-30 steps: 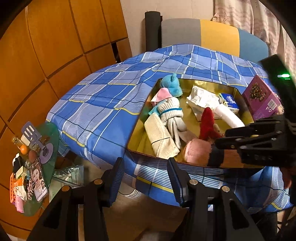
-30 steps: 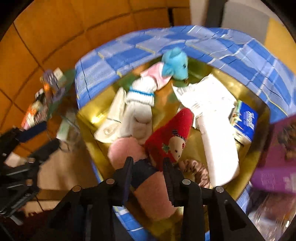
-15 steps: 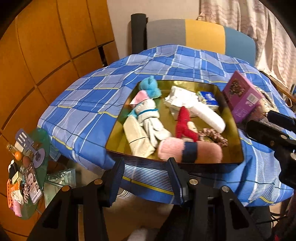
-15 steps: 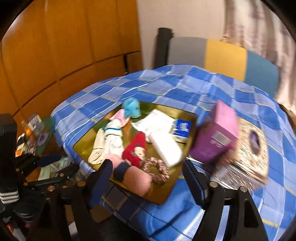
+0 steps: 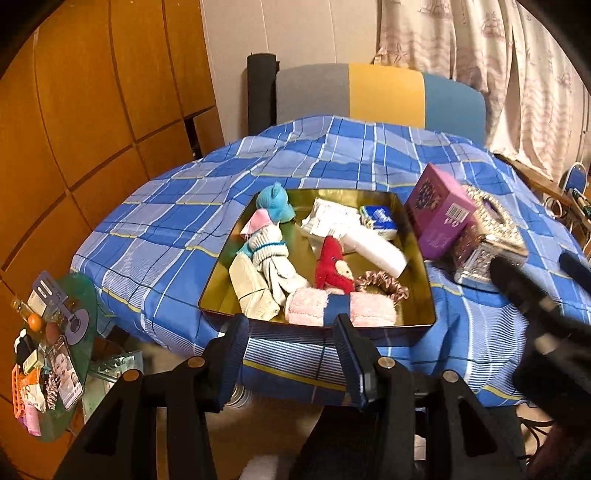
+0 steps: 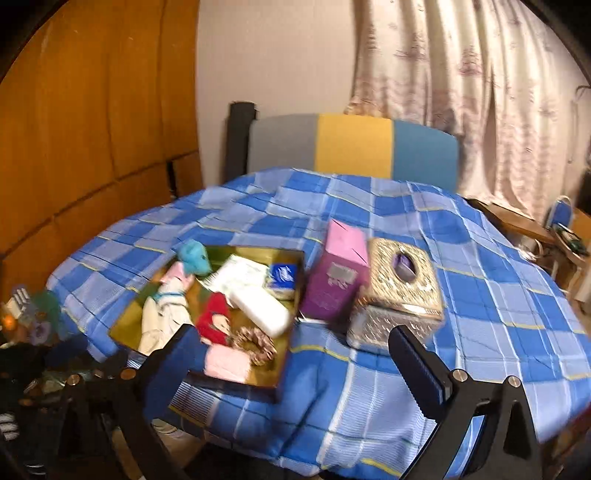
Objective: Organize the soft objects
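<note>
Room, warmly and dimly lit. Left of frame: orange-brown wooden panelled wall (image 5: 92, 110) with dark seams. Upper centre: plain pale wall (image 5: 288, 33). Upper right: cream patterned curtain (image 5: 480, 70), full height. Centre: table under a blue checked cloth (image 5: 207, 206). Behind it: chair back (image 5: 380, 94) banded grey, yellow and blue, beside a black upright post (image 5: 261, 92). Lower left: green glass side table (image 5: 86, 295), cluttered with small items.

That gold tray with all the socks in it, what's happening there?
Someone is tidying soft things with two hand-held grippers. The gold tray on the checked cloth already holds socks, a pink roll and a scrunchie. Neither gripper holds anything: the right gripper hangs with jaws opening, the left gripper waits by the tray.
</note>
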A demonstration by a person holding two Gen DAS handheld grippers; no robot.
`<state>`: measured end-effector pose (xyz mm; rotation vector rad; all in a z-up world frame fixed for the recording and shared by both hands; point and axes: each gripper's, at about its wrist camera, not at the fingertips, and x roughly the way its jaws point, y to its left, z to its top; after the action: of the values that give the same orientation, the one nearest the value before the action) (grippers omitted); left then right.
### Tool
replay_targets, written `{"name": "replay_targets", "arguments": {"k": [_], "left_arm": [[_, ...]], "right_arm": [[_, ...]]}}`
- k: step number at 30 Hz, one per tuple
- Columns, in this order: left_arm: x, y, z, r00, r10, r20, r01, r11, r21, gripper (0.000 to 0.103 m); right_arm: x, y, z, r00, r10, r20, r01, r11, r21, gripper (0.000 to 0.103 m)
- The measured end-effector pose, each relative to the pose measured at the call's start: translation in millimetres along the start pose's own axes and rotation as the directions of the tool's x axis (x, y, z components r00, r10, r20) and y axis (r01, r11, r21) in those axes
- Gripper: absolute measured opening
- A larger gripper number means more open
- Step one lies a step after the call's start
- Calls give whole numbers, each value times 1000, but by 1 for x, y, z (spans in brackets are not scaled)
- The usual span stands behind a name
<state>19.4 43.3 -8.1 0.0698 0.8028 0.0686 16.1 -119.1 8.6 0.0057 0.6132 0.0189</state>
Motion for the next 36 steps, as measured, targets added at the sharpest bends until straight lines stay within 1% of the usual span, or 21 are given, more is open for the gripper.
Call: {"name": "replay_targets", "arguments": {"k": [3, 5, 6, 9, 12, 15, 18, 23, 30, 36], "left_arm": [[-10, 2, 0, 1000, 2, 26, -2, 1000, 1, 48], [-14, 6, 1, 999, 9, 36, -9, 1000, -5, 48], [-15, 7, 1, 999, 7, 36, -7, 1000, -7, 48], [-16, 14, 4, 999, 2, 36, -1, 1000, -31, 48], [-16, 18, 5, 1000, -12, 29, 13, 999, -48, 48], [-18, 17, 5, 999, -19, 30, 20, 999, -45, 48], [-22, 14, 4, 999, -15, 41, 16, 999, -34, 48], [-23, 13, 4, 999, -14, 43, 15, 1000, -27, 48], [-16, 18, 4, 1000, -16, 20, 17, 999, -47, 48], [-16, 19, 4, 1000, -12, 21, 13, 999, -48, 48]], "right_arm": [[1, -1, -3, 999, -21, -32, 22, 999, 34, 103], [1, -1, -3, 998, -37, -50, 38, 999, 28, 103], [0, -3, -4, 997, -61, -50, 63, 997, 36, 103], [-2, -6, -4, 995, -90, -45, 93, 994, 56, 103], [-3, -2, -4, 994, -90, -55, 92, 995, 34, 103], [-5, 4, -7, 995, -87, -53, 88, 996, 16, 103], [-4, 6, -9, 993, -100, -55, 100, 995, 10, 103], [-3, 3, -10, 992, -100, -72, 102, 994, 33, 103], [-3, 0, -8, 992, -100, -76, 104, 994, 44, 103], [0, -2, -9, 991, -97, -88, 101, 994, 46, 103]]}}
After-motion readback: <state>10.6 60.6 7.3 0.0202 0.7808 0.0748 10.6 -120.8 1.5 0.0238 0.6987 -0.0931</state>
